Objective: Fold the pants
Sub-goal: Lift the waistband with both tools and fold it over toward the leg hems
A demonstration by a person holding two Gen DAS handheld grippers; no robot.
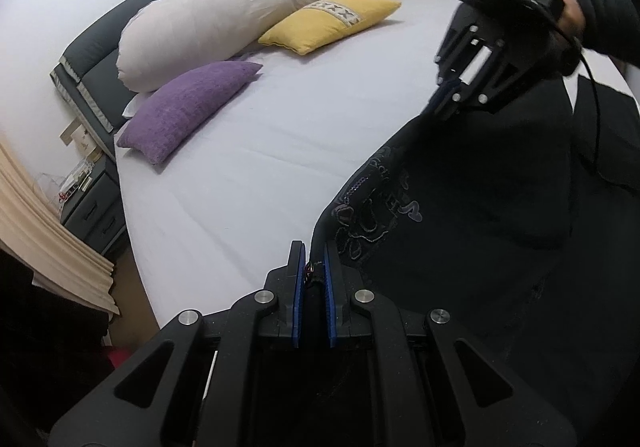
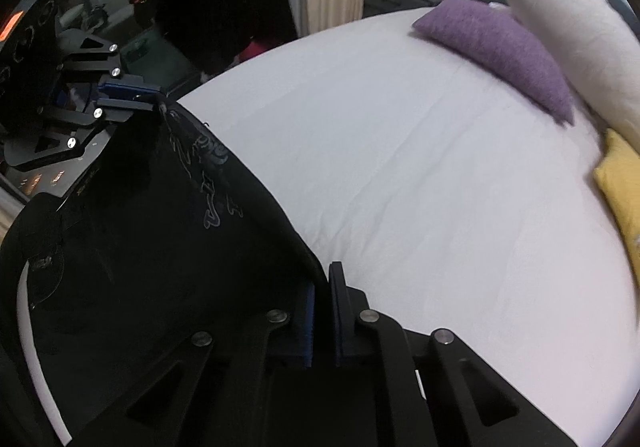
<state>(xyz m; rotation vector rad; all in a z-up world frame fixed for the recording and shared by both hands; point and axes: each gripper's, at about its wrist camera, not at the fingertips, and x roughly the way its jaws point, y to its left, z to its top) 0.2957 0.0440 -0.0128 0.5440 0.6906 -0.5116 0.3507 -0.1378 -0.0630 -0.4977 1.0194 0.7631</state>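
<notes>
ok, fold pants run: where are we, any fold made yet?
Done: both grippers have hold of the black embroidered pants; the left gripper and the right gripper are each shut on the fabric's edge. In hand: the pants hang stretched between them over the white bed sheet. Left: no fold visible; laying flat and every fold remain.

black pants [image 1: 460, 215] (both corners gripped)

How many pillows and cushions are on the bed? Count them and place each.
3: a white pillow against the headboard, a purple cushion in front of it, a yellow cushion beside them. Others may be hidden.
</notes>
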